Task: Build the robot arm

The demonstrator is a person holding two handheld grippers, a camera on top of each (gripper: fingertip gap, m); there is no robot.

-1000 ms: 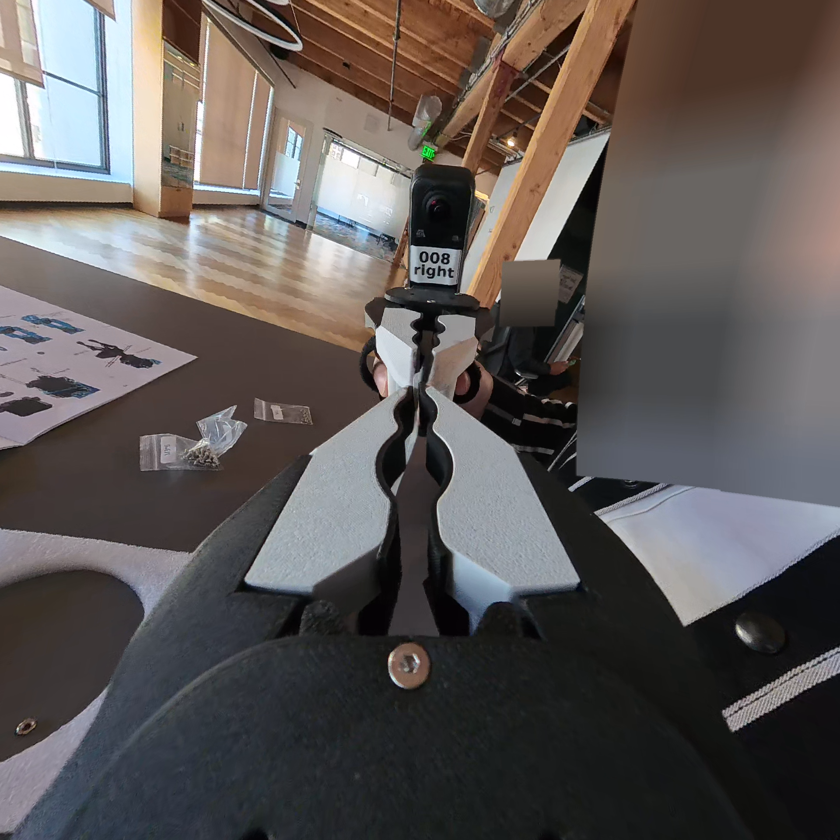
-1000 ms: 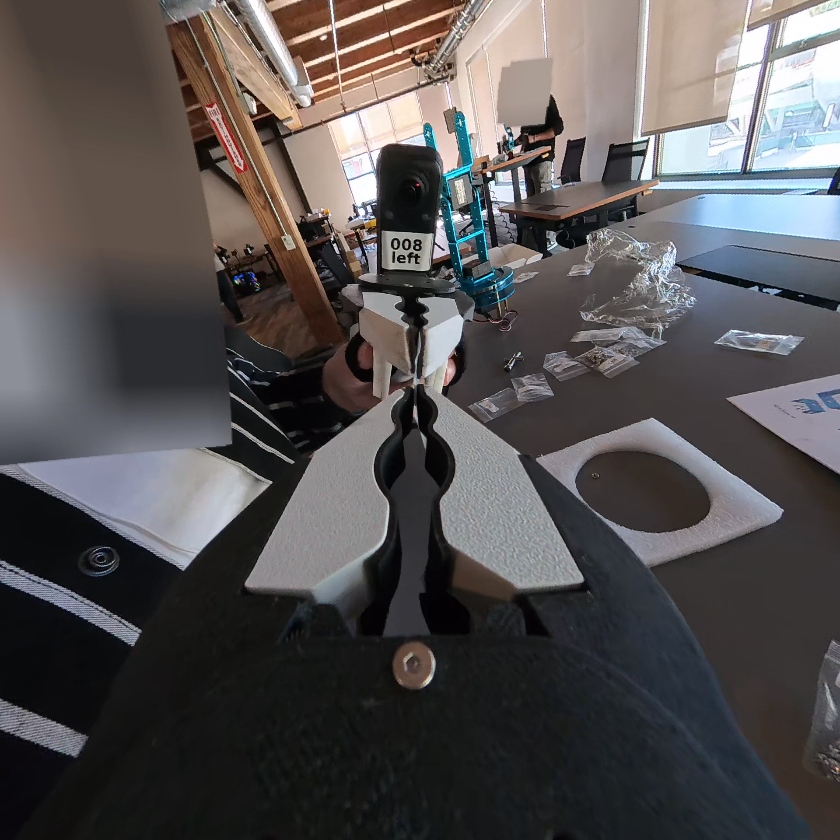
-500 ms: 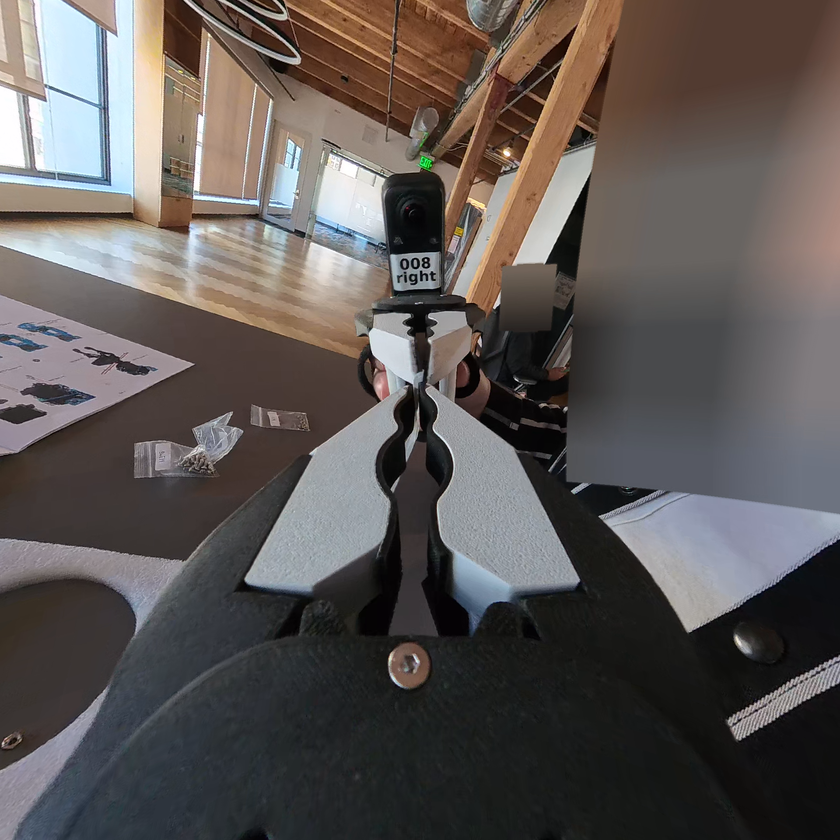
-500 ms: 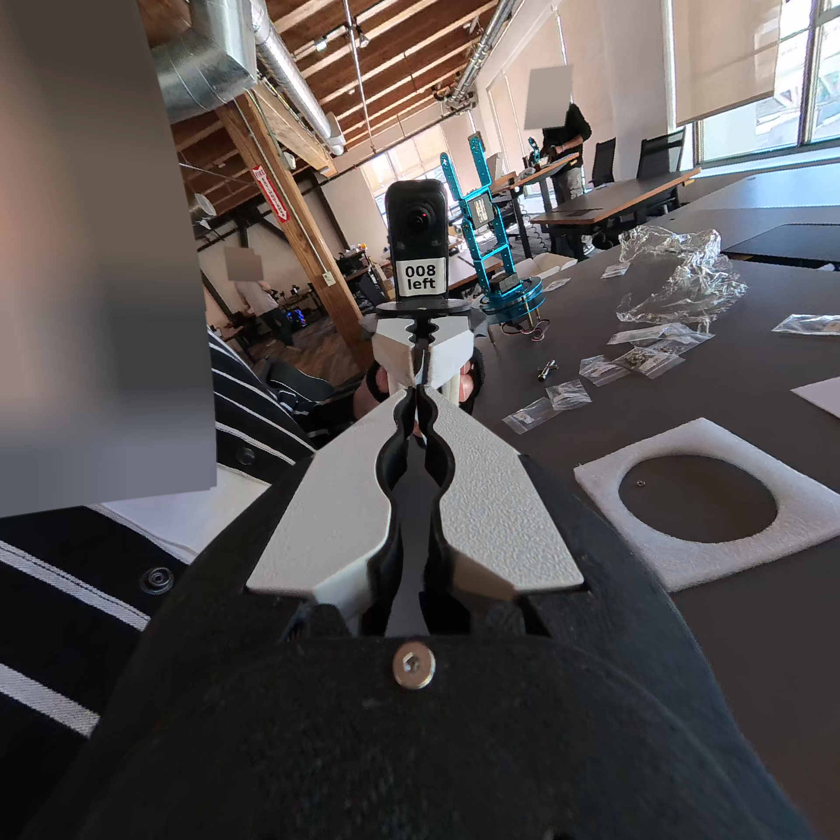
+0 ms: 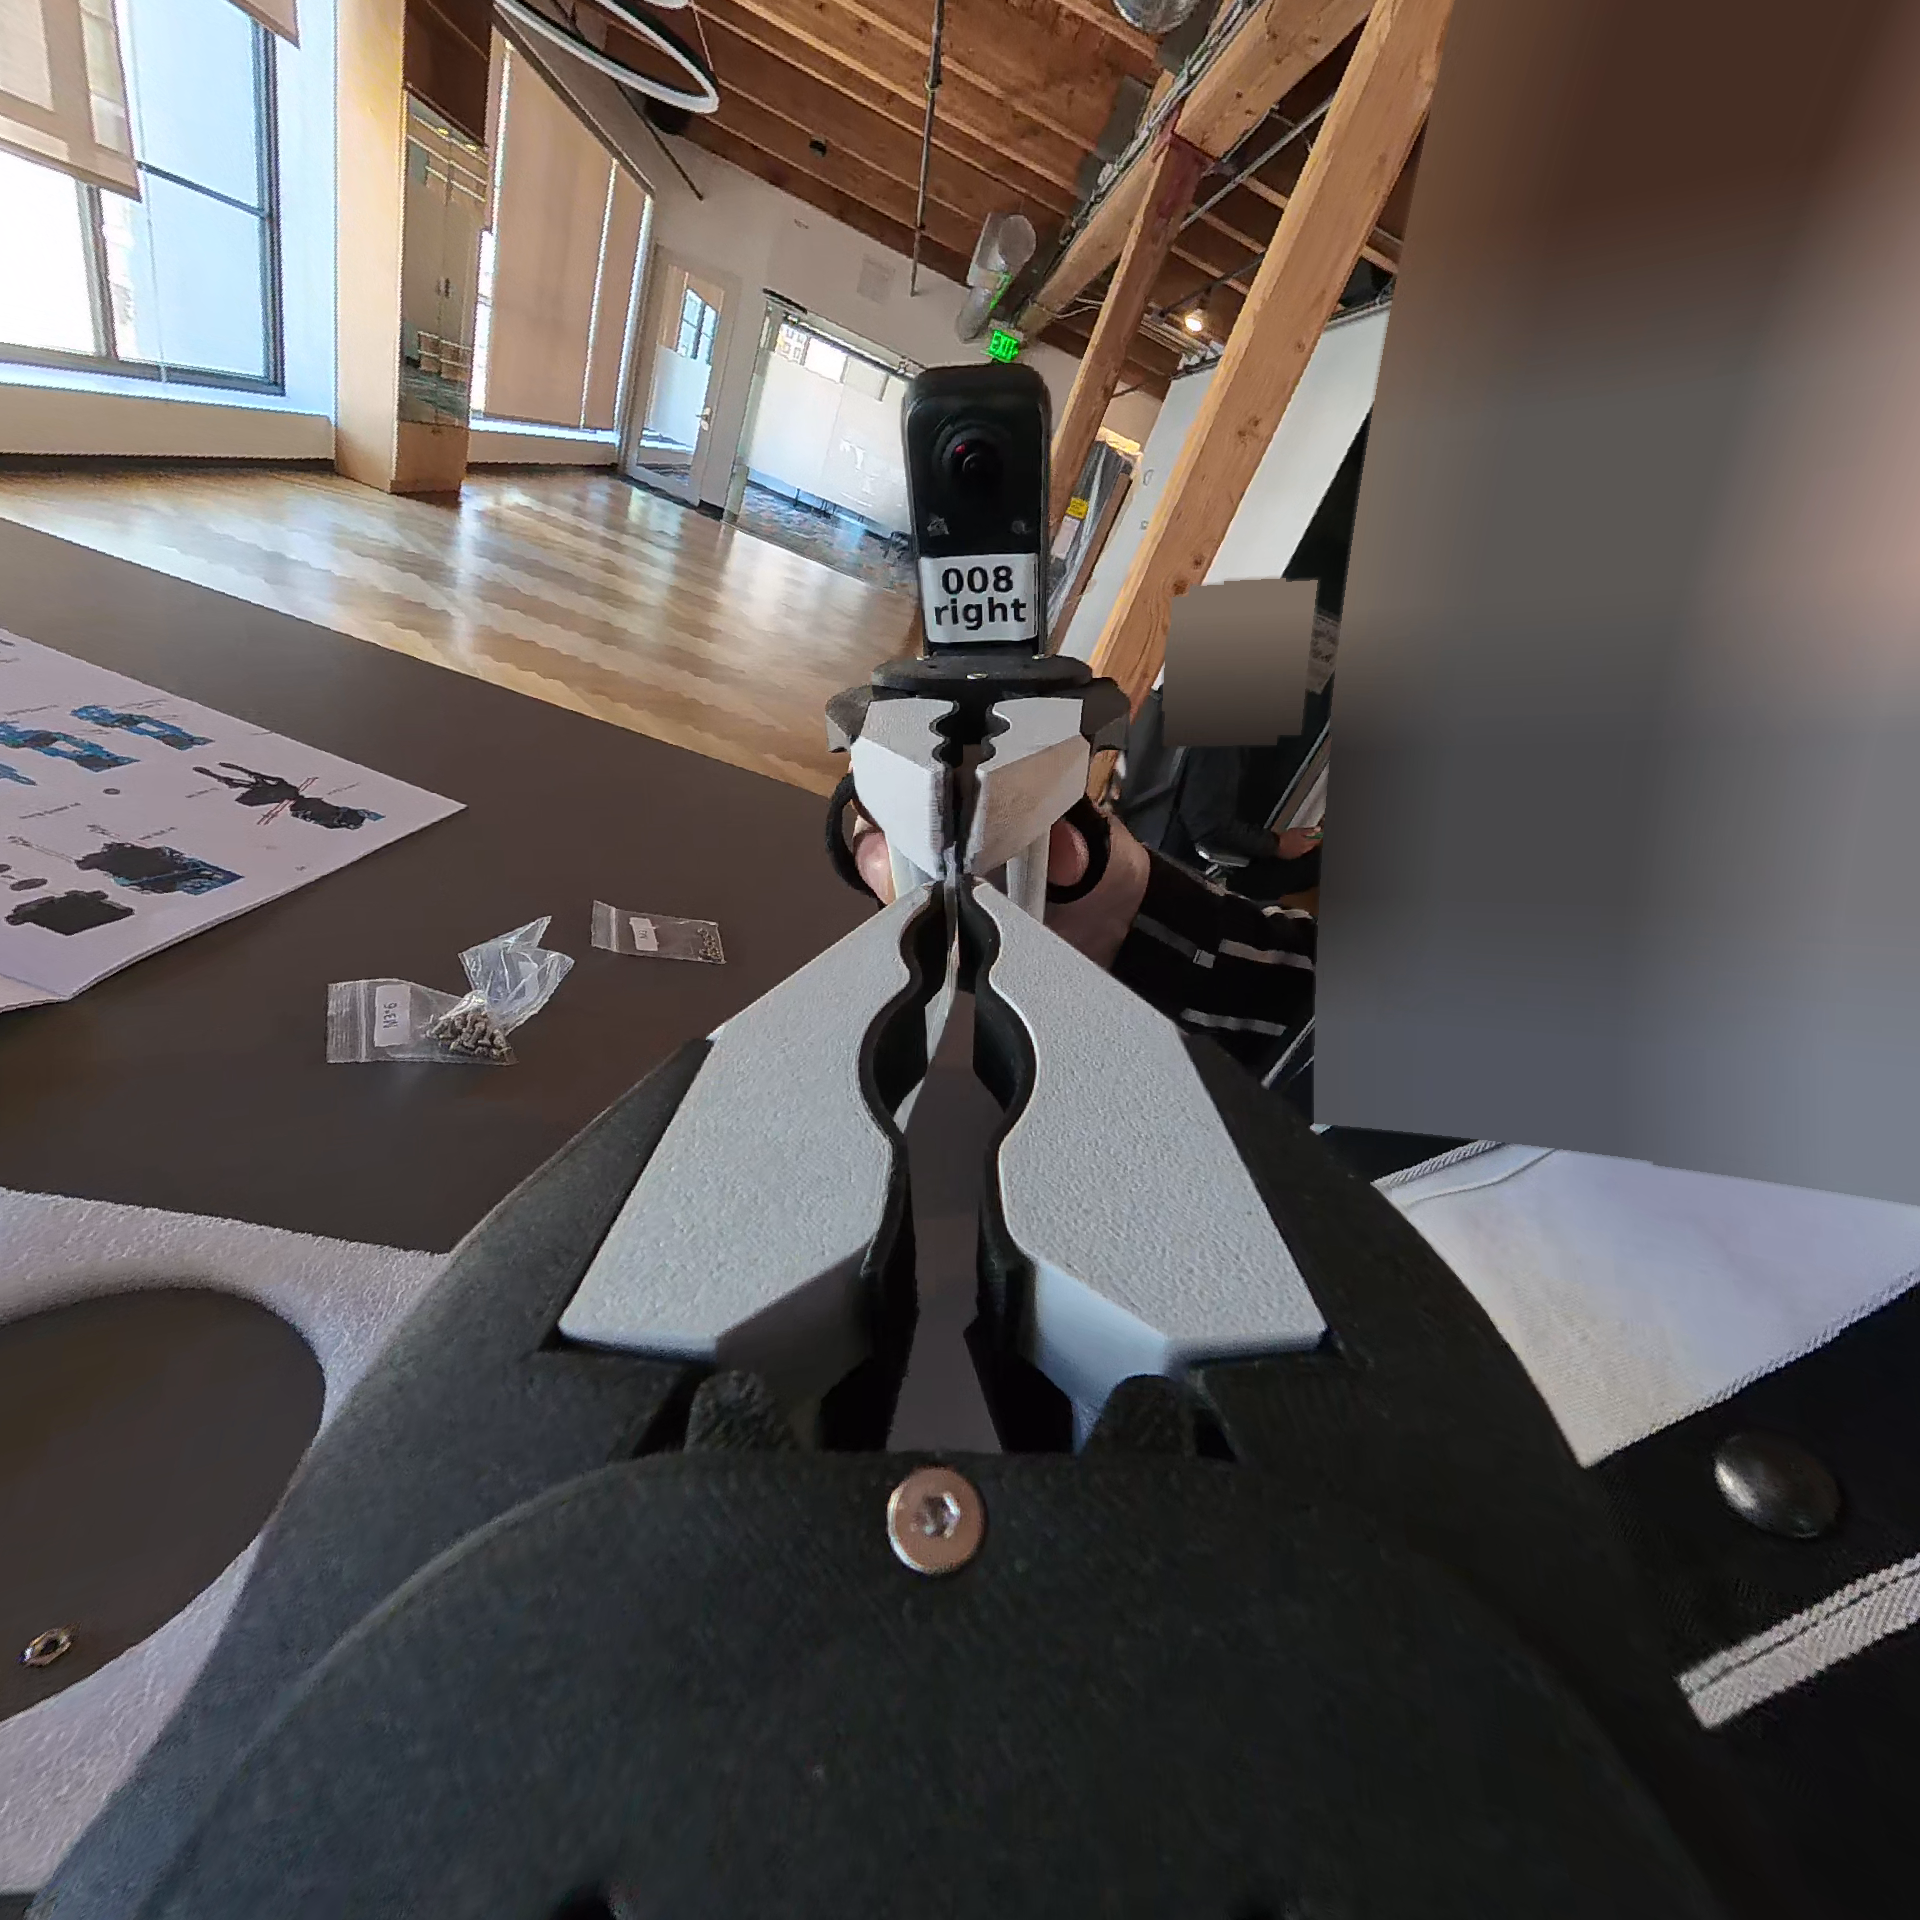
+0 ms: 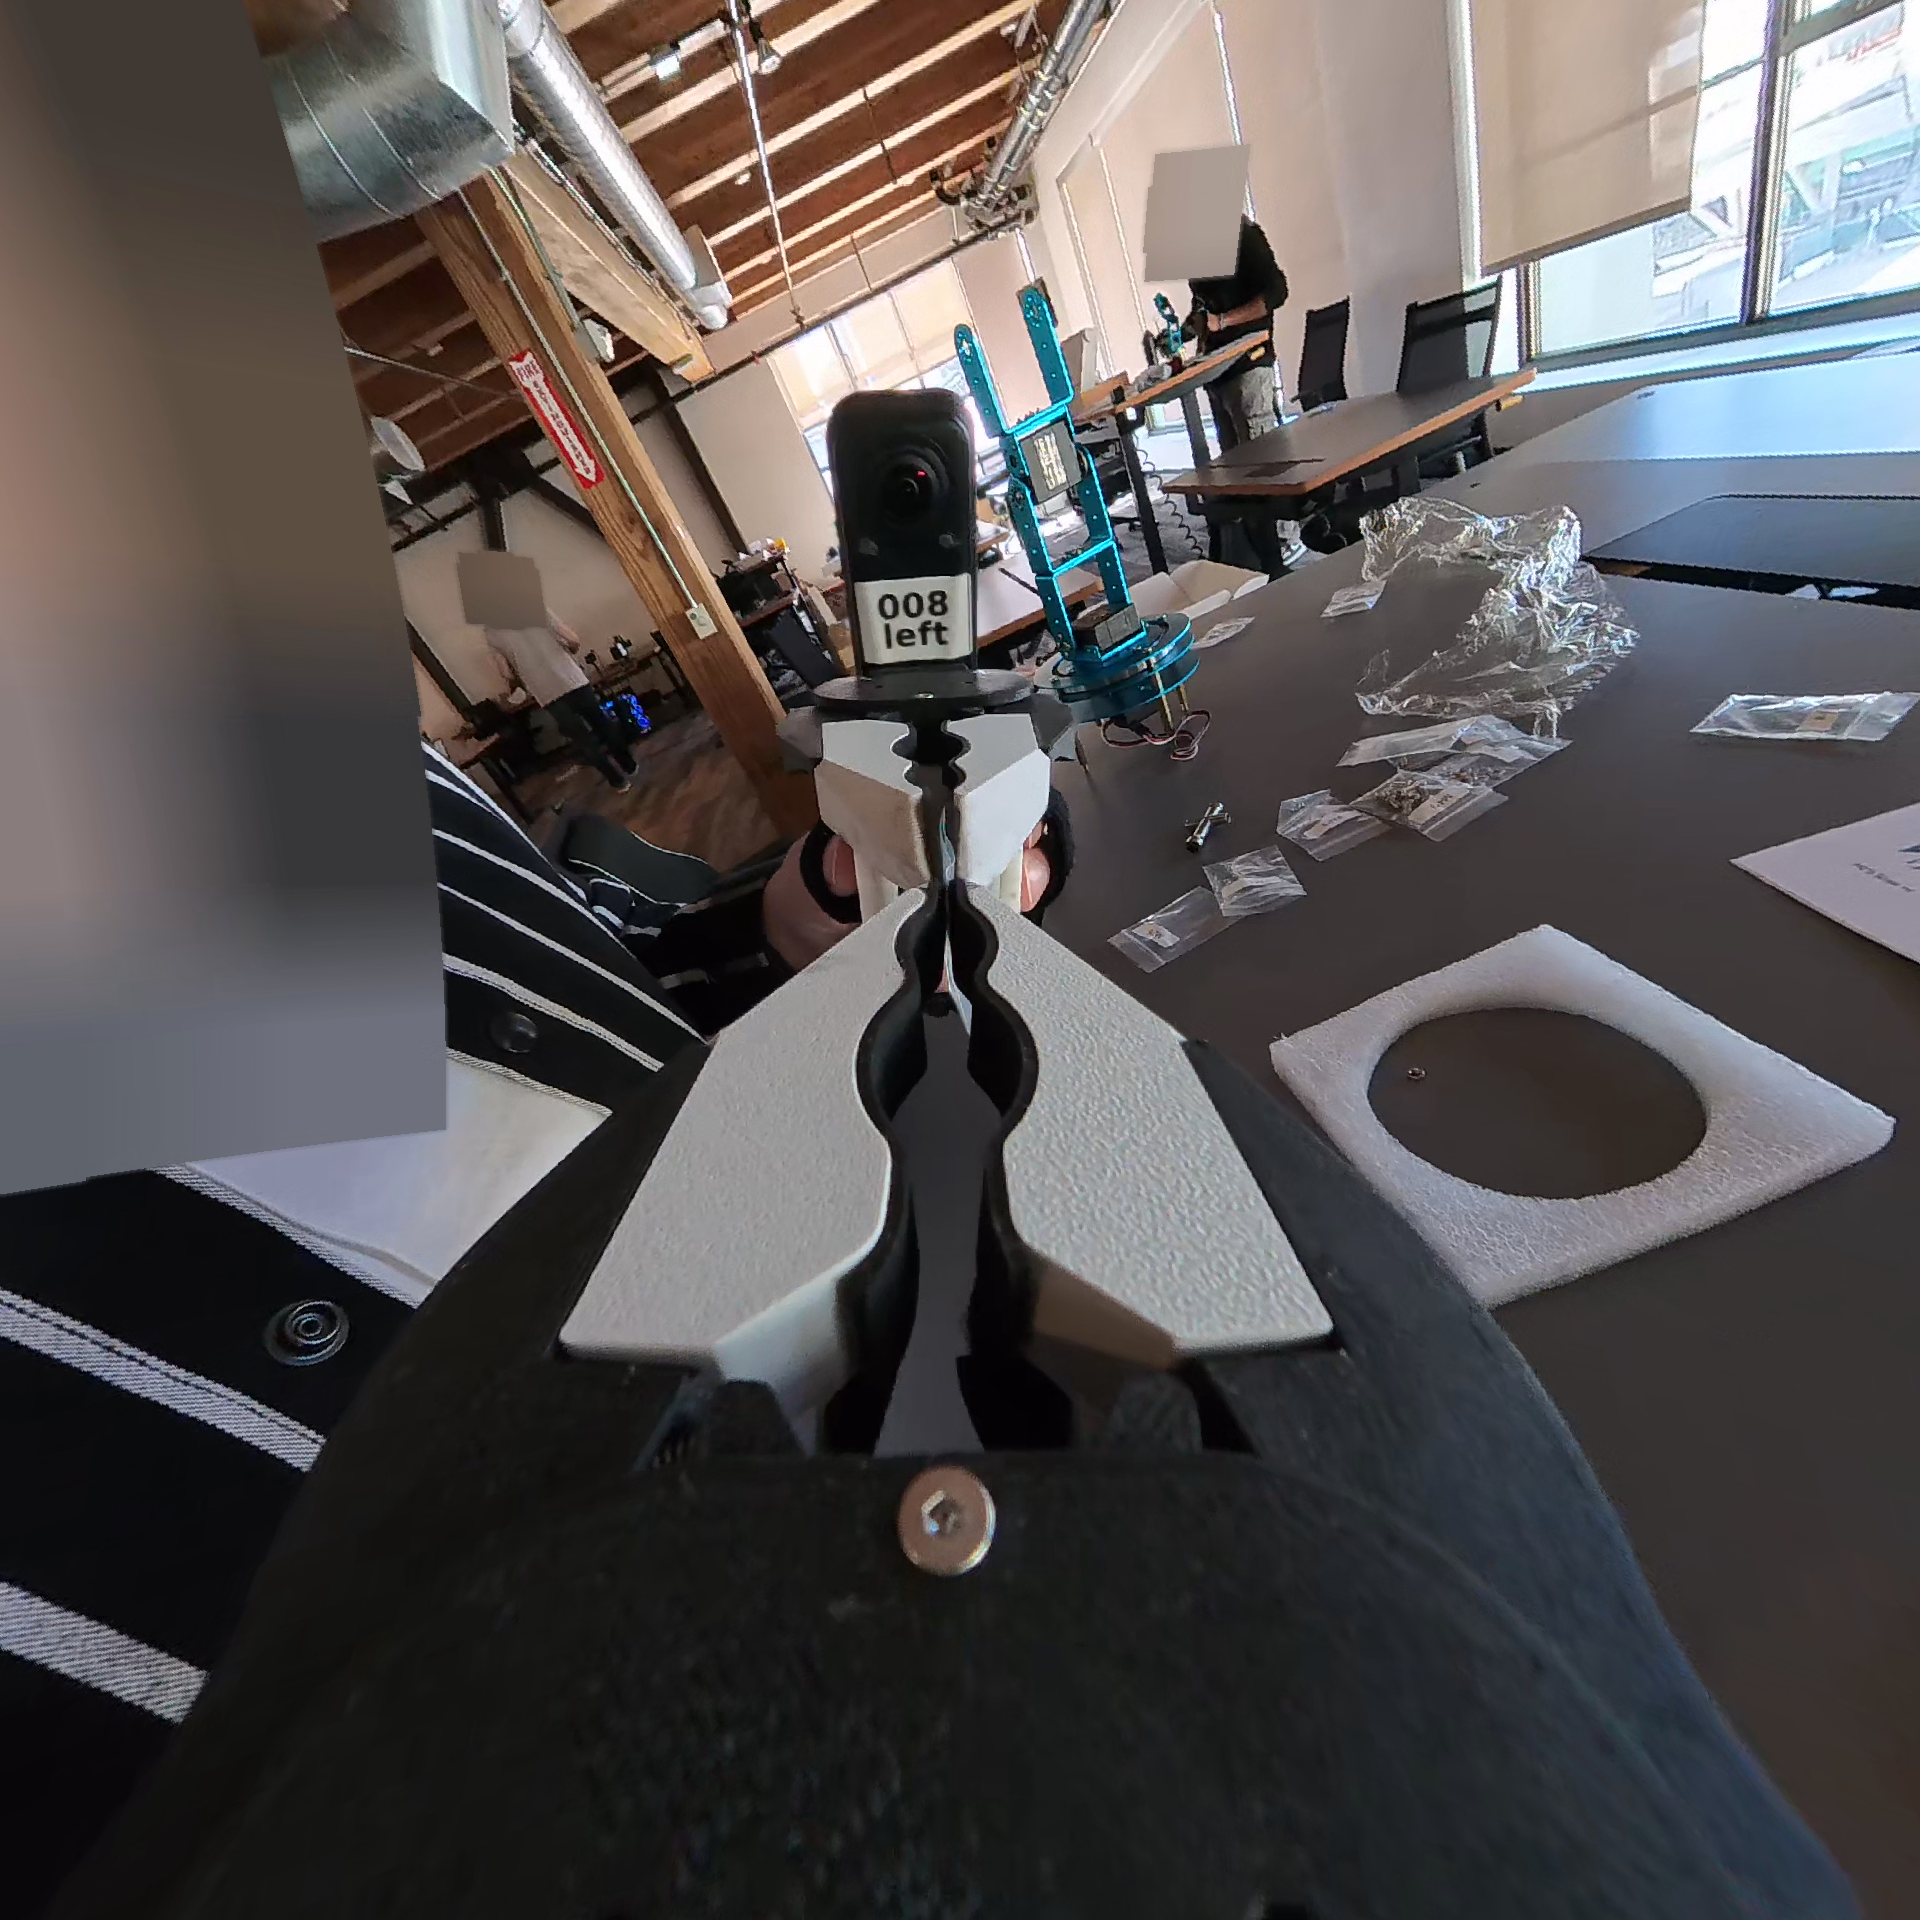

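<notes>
Both grippers are held nose to nose above the edge of a dark table (image 5: 644, 831), close to a person in black striped clothing. A thin pale strip (image 5: 950, 883) runs edge-on through the meeting point; can't tell what it is, it's too thin. The left gripper (image 5: 951, 920) has its white fingers (image 5: 769, 1143) clenched, tips pinched on the strip's near end. The right gripper (image 6: 948, 904) is likewise clamped, tips on the other end. Each carries a black camera on top with a white label. A hand (image 5: 1101, 894) wraps the right gripper's handle. On the table below and to the side lies a white foam pad (image 6: 1558, 1257) with a round cut-out and a small nut (image 5: 47, 1647) inside the hole. Small clear bags of screws (image 5: 416, 1023) lie near a printed sheet (image 5: 156, 810). More bags (image 6: 1392, 805) lie farther along, next to crumpled clear plastic (image 6: 1496, 603) and a blue metal arm (image 6: 1081, 582) on a round base.
</notes>
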